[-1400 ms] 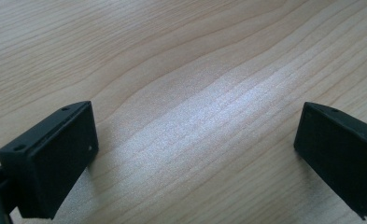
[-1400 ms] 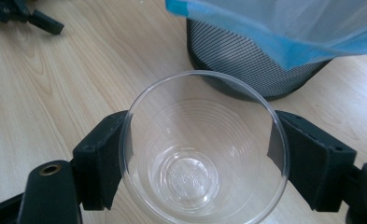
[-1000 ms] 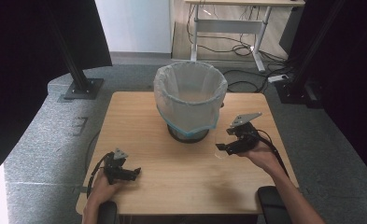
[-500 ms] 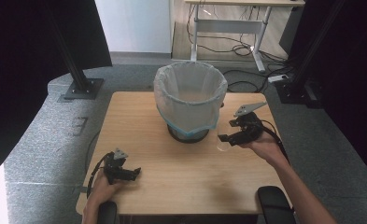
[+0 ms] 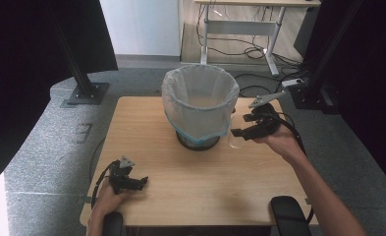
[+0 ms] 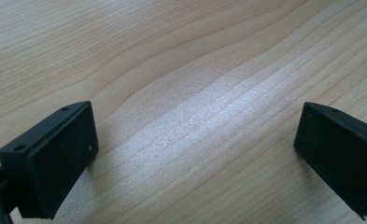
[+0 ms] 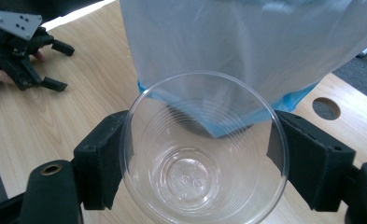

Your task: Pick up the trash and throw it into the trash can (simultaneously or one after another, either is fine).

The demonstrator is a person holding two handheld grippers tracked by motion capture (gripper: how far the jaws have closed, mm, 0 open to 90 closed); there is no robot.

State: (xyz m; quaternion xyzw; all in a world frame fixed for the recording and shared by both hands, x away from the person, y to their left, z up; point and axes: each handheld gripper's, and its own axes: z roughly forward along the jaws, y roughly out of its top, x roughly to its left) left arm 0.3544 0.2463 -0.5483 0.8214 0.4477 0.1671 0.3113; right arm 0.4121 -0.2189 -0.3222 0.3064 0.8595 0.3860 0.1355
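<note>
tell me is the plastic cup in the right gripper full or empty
Empty: in the right gripper view the clear cup shows its bare ribbed bottom, held by the right gripper.

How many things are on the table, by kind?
Bins with a bag: 1
Clear plastic cups: 1, held in the right tool
Tools: 2, the left tool resting open on the table
Total: 4

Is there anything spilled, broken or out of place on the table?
Nothing stands out. The bin stands upright on the table, its liner folded over the rim. The clear plastic cup looks empty and uncracked, clamped between the pads of the right gripper. The left gripper rests open on bare wood.
</note>
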